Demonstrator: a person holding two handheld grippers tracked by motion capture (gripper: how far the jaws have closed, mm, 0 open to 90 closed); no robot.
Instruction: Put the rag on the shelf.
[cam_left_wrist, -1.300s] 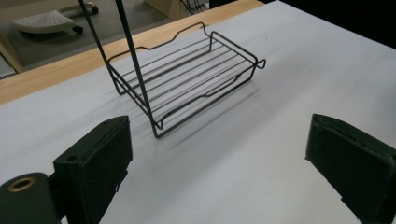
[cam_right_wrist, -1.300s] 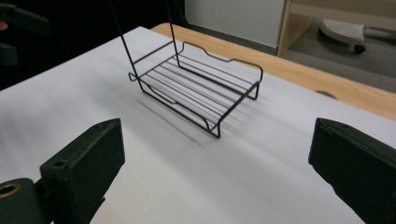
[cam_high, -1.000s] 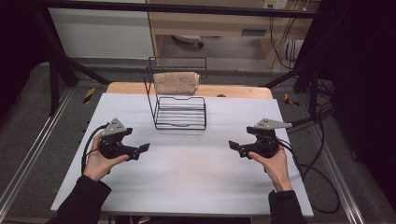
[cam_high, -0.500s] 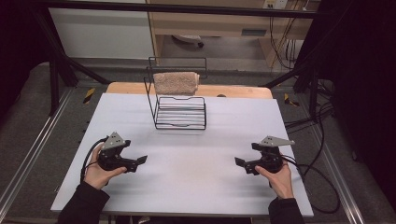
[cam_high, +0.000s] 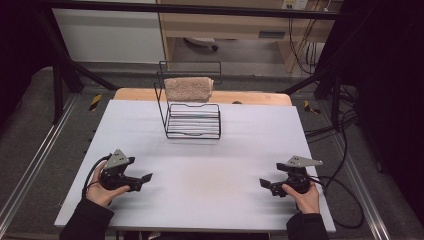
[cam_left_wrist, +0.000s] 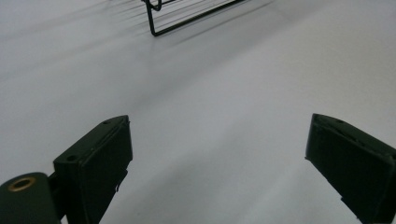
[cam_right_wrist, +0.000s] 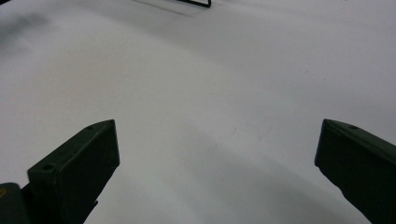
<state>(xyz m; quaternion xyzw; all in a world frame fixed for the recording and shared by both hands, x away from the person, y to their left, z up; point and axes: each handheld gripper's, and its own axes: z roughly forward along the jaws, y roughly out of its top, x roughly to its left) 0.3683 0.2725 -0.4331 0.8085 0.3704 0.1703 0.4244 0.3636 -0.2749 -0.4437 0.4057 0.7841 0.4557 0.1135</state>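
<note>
Wire rack (cam_high: 192, 119) well beyond both grippers' spread jaws, apparently untouched.

light: bright, even on white table (cam_high: 210, 150) | surroundings dark | shadows soft | close views softly blurred

You wear dark long sleeves (cam_high: 87, 220). Your left matte black tongs (cam_high: 145, 179) carry a grey three-cornered plate (cam_high: 116, 160) and a looping black cable (cam_high: 89, 179). Your right tongs (cam_high: 264, 184) match, with flat rectangular jaws and small screw holes.
</note>
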